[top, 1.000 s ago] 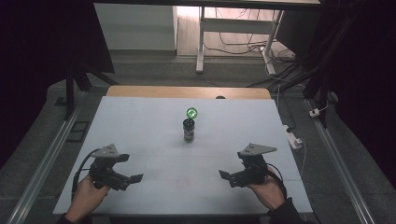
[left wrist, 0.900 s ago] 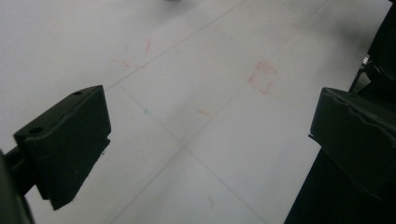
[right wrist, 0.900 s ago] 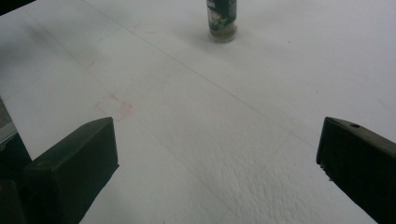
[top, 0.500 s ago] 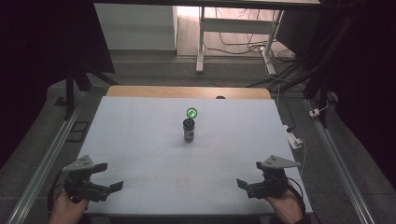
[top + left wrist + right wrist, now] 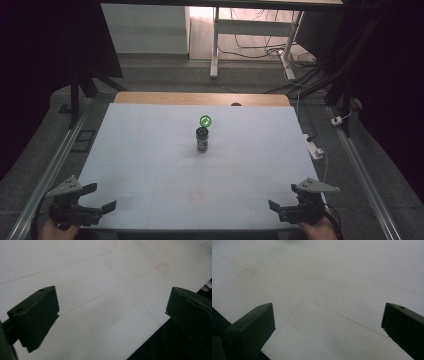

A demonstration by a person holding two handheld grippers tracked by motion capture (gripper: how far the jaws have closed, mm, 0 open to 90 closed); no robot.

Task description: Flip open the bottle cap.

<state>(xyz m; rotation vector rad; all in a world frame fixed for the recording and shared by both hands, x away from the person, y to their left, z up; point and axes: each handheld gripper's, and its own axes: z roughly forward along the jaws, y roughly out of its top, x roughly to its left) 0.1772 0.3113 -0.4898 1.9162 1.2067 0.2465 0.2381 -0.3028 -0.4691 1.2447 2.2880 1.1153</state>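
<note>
Left gripper point(image 5: 102, 197) spread wide, holding nothing, at the near left corner of the white table point(image 5: 150, 150). Right gripper point(image 5: 275, 208) likewise parted and bare at the near right corner. Hands cut off by the bottom edge. Well apart, mid-table: a small dark jar point(image 5: 202, 139), green lid point(image 5: 205, 121) just behind, detail unclear. Wide bare surface between.

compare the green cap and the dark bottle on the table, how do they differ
The green cap is bright, small and round; the dark bottle is black, taller and stands upright. The cap lies just behind the bottle, off it, so the bottle's mouth is uncapped. Both sit mid-table, far from both grippers.
</note>
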